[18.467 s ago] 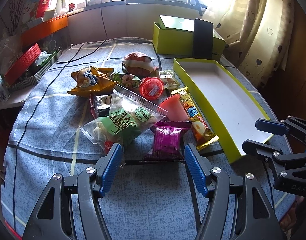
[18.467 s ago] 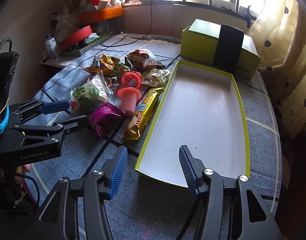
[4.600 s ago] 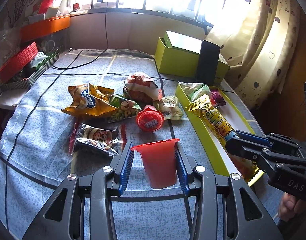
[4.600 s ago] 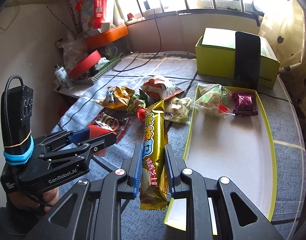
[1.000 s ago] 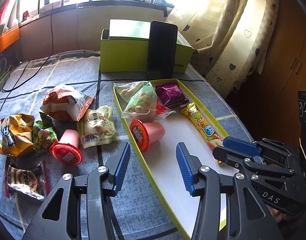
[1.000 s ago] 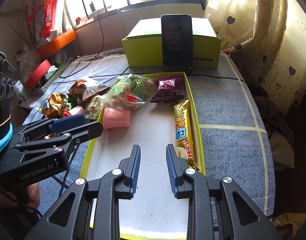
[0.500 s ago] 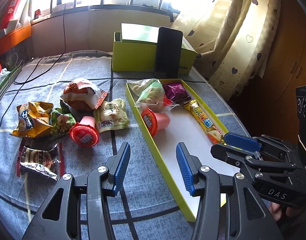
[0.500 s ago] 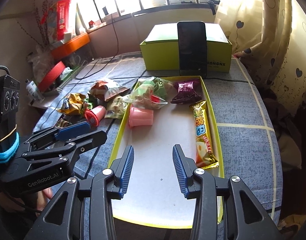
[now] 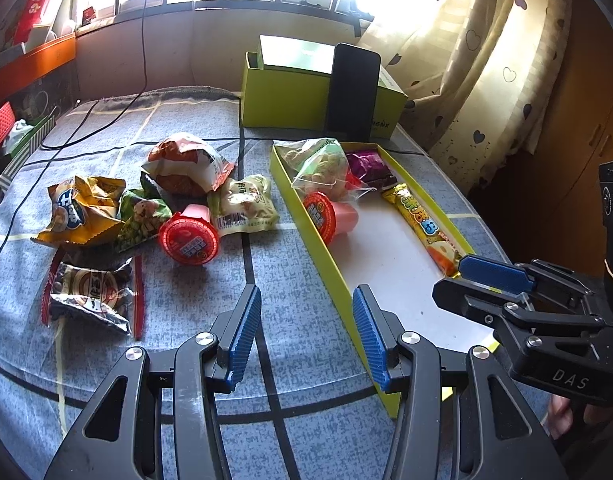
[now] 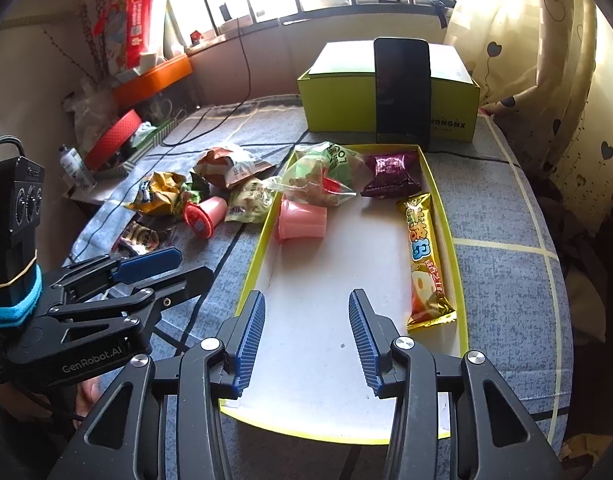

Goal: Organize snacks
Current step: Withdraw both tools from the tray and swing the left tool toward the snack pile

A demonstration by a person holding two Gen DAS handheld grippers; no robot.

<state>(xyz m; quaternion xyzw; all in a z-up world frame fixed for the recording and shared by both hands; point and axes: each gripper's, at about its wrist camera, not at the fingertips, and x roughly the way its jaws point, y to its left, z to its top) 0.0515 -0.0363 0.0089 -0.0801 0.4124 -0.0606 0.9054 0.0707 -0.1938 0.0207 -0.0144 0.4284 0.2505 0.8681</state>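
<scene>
A yellow-green tray (image 10: 444, 208) with a white floor holds a pink jelly cup (image 10: 302, 221) on its side, a clear bag of snacks (image 10: 318, 178), a purple packet (image 10: 391, 175) and a long yellow snack bar (image 10: 424, 258). Left of the tray on the cloth lie a second jelly cup (image 9: 189, 236), a pale packet (image 9: 244, 205), a red-white bag (image 9: 186, 168), a yellow bag (image 9: 80, 209), a green packet (image 9: 140, 214) and a dark packet (image 9: 91, 294). My left gripper (image 9: 306, 330) is open and empty over the cloth by the tray's near corner. My right gripper (image 10: 306, 338) is open and empty over the tray's near end.
A yellow-green box (image 10: 390, 92) with a black phone (image 10: 402, 92) leaning on it stands behind the tray. Black cables (image 9: 102, 120) run over the blue checked cloth. Shelves with red and orange boxes (image 10: 146, 76) are at the far left. Curtains (image 9: 486, 60) hang at the right.
Both grippers have drawn back from the tray and now sit higher and farther from it. The right jaws have opened wider. The snacks have not moved.
</scene>
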